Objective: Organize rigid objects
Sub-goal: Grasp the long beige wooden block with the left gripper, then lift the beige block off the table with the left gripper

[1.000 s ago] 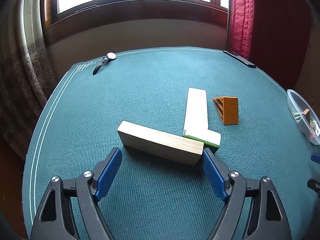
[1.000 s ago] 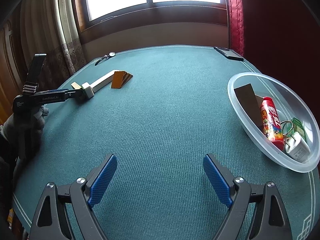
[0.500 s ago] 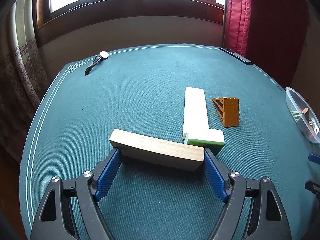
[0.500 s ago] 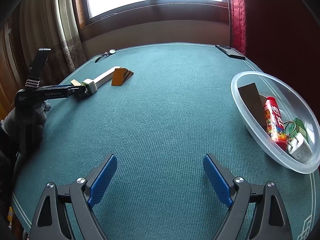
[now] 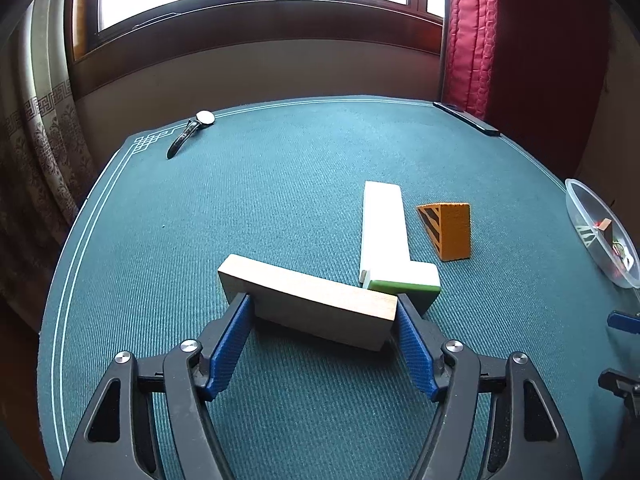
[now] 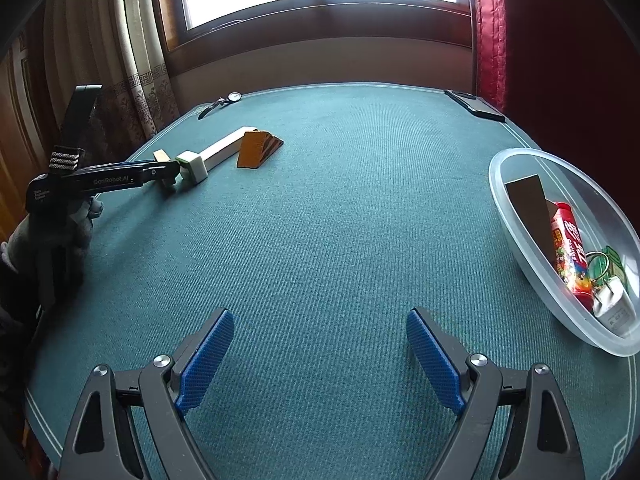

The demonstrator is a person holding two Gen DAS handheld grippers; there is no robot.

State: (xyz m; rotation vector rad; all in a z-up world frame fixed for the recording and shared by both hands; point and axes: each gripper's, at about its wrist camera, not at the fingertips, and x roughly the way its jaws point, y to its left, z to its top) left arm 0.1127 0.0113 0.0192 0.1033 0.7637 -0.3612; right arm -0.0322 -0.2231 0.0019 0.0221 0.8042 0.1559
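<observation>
Since a second ago the left gripper (image 5: 322,322) has just been closing its ribbed blue pads onto the ends of the smooth rectangular wooden block (image 5: 308,300), now clamped at six o'clock on the woven green tabletop (image 5: 260,200); right gripper (image 6: 320,354) gapes wide, holding nothing; clear plastic bowl (image 6: 516,208) sits at three o'clock.

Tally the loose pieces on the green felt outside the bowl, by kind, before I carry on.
Wooden block, between the left gripper fingers: 1
White bar with green end: 1
Orange wedge: 1
Wristwatch: 1
Dark phone-like slab at the far edge: 1
Total: 5
</observation>
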